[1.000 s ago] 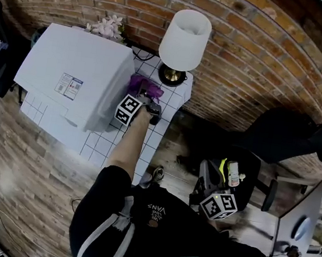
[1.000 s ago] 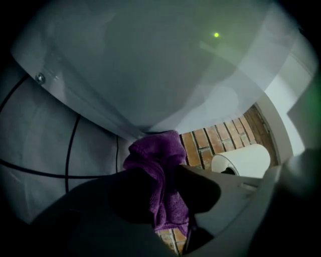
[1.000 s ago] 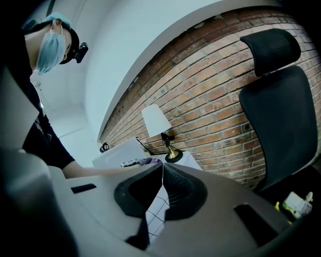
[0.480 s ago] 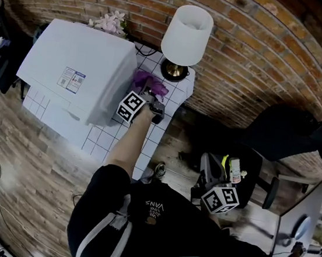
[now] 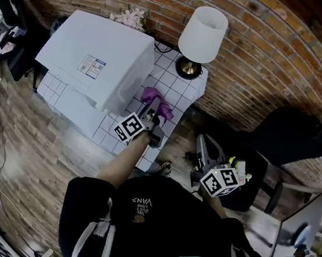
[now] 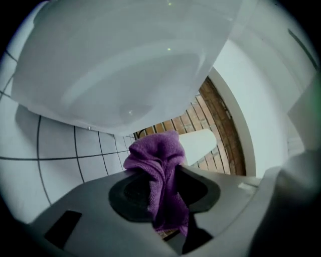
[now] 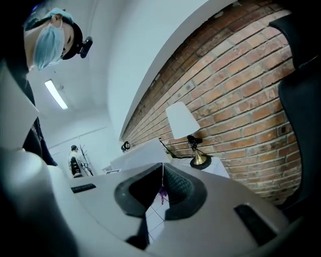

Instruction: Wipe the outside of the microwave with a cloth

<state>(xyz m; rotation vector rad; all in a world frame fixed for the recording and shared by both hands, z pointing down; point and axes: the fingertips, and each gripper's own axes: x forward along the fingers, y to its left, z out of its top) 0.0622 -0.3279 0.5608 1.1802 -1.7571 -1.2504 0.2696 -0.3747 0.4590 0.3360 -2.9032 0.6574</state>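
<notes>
A white microwave [image 5: 97, 58] stands on a white tiled table [image 5: 172, 85] against the brick wall. My left gripper [image 5: 150, 118] is shut on a purple cloth [image 5: 155, 102], which hangs bunched just off the microwave's right side. In the left gripper view the purple cloth [image 6: 160, 170] sticks up between the shut jaws, with the microwave [image 6: 125, 65] close above and apart from it. My right gripper [image 5: 204, 154] is held low beside the table's edge, away from the microwave, its jaws shut with nothing between them. In the right gripper view the microwave [image 7: 143, 153] shows small ahead.
A table lamp [image 5: 201, 39] with a white shade and brass base stands on the table right of the microwave. Pink flowers [image 5: 127, 18] sit behind the microwave. A dark office chair [image 5: 289, 136] stands at the right on the wooden floor [image 5: 39, 156].
My left gripper has drawn back with the cloth, away from the microwave's side toward the table's front edge. My right gripper has risen and moved closer to the table.
</notes>
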